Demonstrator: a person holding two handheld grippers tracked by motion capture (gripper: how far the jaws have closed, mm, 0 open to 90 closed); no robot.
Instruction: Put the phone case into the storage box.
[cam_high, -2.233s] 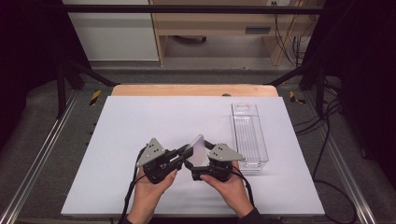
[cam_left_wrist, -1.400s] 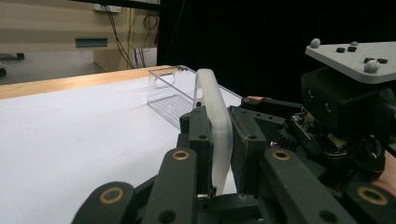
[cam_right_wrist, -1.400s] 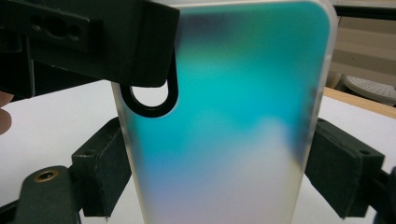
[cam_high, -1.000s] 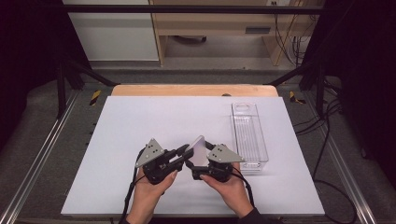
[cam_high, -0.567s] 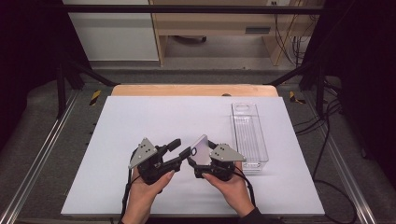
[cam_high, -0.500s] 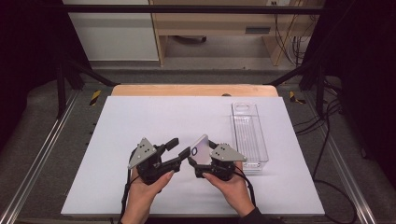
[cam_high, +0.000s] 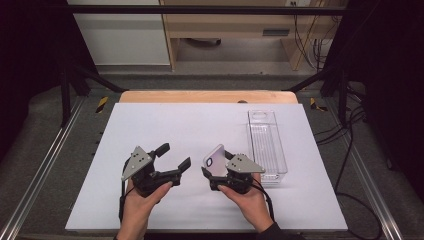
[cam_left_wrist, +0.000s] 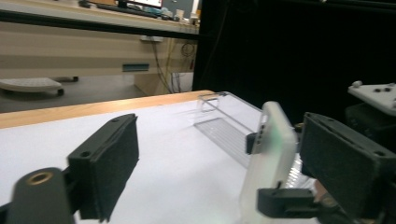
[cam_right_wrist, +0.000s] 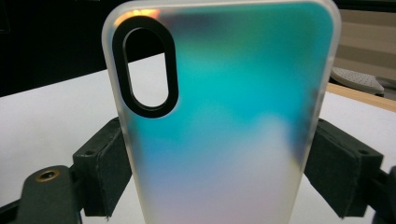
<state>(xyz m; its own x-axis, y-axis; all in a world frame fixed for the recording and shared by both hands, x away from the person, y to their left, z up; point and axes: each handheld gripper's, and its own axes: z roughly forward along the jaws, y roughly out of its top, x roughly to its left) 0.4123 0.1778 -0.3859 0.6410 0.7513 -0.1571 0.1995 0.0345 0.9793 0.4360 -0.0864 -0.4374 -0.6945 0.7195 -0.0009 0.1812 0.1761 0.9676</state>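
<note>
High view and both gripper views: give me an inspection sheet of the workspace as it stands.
Surface: white table top, wooden edge at the far side.
Job's things: frosted phone case, upright, camera cutout on top; clear plastic tray lies at the right.
Clutter: nothing seen.
Grippers: right tool clamps the phone case by its two sides; left tool has just been opening, nothing between its pads, apart from the case.
Cables: black cable trails from the left tool.
Surroundings: dark frame, wooden furniture beyond.
</note>
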